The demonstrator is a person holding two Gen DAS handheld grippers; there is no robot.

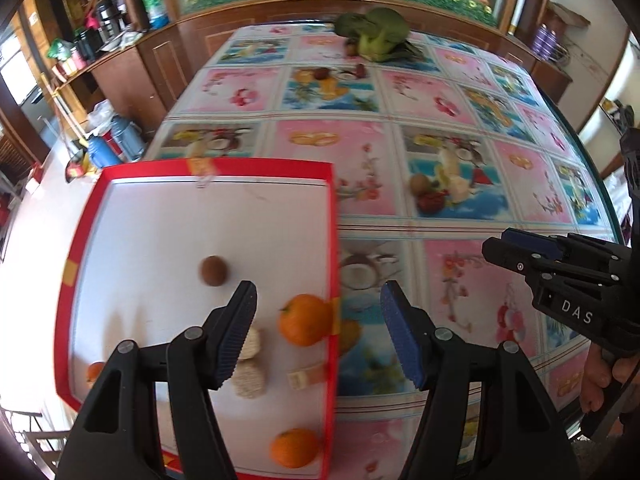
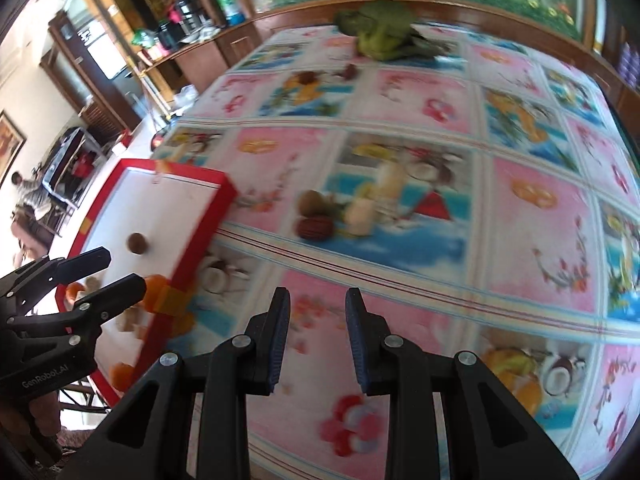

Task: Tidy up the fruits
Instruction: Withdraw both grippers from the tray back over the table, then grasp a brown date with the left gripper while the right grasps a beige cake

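A red-rimmed white tray (image 1: 334, 240) lies at the table's near left. In it are a brown round fruit (image 1: 214, 271), two oranges (image 1: 305, 319) (image 1: 295, 448), a third orange at its left edge (image 1: 95, 372) and two pale round cakes (image 1: 249, 378). My left gripper (image 1: 318, 312) is open and empty above the tray's right rim. My right gripper (image 2: 318, 320) is open and empty above the cloth, right of the tray (image 2: 224, 200). A brown fruit (image 2: 311, 202) and a red fruit (image 2: 316, 227) lie on the cloth mid-table.
Broccoli (image 1: 374, 30) lies at the table's far edge with small dark red fruits (image 1: 320, 73) (image 1: 361, 70) in front of it. The tablecloth (image 1: 440, 100) is printed with fruit pictures. Wooden cabinets and shelves stand beyond and to the left.
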